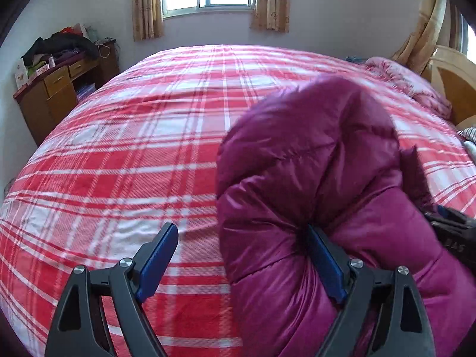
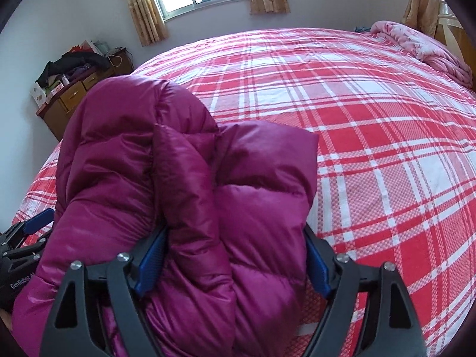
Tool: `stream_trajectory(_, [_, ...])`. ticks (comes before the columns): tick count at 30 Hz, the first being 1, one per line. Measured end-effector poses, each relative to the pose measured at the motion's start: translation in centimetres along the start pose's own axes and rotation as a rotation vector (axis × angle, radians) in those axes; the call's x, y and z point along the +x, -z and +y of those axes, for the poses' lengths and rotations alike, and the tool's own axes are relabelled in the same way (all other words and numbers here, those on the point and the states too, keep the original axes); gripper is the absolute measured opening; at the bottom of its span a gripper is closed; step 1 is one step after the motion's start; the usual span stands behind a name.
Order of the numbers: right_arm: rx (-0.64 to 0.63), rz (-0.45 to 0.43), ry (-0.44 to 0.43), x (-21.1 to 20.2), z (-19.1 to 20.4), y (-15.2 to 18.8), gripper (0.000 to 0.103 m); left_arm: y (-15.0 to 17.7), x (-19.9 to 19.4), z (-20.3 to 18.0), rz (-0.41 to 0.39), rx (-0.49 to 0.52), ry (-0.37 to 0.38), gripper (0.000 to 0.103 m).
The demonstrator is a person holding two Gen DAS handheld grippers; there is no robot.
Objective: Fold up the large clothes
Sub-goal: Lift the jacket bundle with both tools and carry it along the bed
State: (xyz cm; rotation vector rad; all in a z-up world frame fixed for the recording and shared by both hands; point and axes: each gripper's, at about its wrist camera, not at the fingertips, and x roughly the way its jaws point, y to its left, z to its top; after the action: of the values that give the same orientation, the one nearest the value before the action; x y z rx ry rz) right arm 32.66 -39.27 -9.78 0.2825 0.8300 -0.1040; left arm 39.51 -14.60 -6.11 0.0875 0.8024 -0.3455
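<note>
Both wide-spread claws, left claw (image 1: 242, 260) and right claw (image 2: 235, 257), straddle glossy, quilted magenta jacket (image 2: 184, 178), gripping nothing.

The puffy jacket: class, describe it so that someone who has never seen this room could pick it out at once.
Start at the big bed under the red-and-white plaid sheet. At its near edge lies the magenta down jacket, bundled between the right gripper fingers. It is plain, shiny and quilted, unlike the pale pink patterned quilt heaped at the bed's far corner.
</note>
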Motion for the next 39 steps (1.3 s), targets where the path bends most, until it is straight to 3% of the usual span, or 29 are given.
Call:
stream_trajectory(3, [0.002,-0.003,-0.004,0.1,-0.2,-0.1,0.082,-0.5,-2.7,3.0,-0.101,-0.135,0.002,0.086])
stream_trajectory(6, [0.009,-0.004,-0.017,0.2,-0.5,-0.1,0.082,-0.3,-1.4,4.5,-0.021,-0.223,0.054,0.086])
stream_trajectory(8, [0.007,-0.017,-0.023,-0.1,-0.5,0.0,0.079,0.6,0.4,3.5,0.053,-0.222,0.115,0.086])
stream_trajectory(11, [-0.022,-0.037,-0.072,-0.6,0.0,0.3,0.062,1.9,1.2,1.6,0.045,-0.238,0.188,0.086])
stream_trajectory(15, [0.007,-0.016,-0.114,-0.2,-0.6,0.3,0.064,1.1,2.3,2.0,0.075,-0.239,0.28,0.087])
stream_trajectory(20, [0.048,0.0,-0.172,0.2,-1.5,0.1,0.067,0.8,2.6,0.9,0.074,-0.187,0.279,0.086])
stream_trajectory(22, [0.035,0.009,-0.16,-0.1,-1.1,0.2,0.063,1.2,2.0,0.6,0.083,-0.199,0.36,0.06])
stream_trajectory(24, [0.02,0.022,-0.178,-0.9,-0.6,0.6,0.052,1.9,1.5,0.7,0.095,-0.231,0.404,0.053])
stream_trajectory(26, [0.055,0.04,-0.23,-1.9,-0.4,1.8,0.039,2.8,0.4,0.8,0.099,-0.251,0.432,0.051])
stream_trajectory(29, [0.113,0.034,-0.26,-3.7,-0.4,4.0,0.032,4.0,-1.5,1.1,0.094,-0.275,0.457,0.041])
stream_trajectory(34, [0.222,0.001,-0.35,-7.3,1.1,8.1,0.027,6.8,-6.6,1.4,0.044,-0.271,0.436,0.035])
stream_trajectory(39, [0.224,-0.008,-0.457,-9.8,5.9,10.2,0.026,8.9,-11.1,5.2,-0.007,-0.334,0.408,0.035])
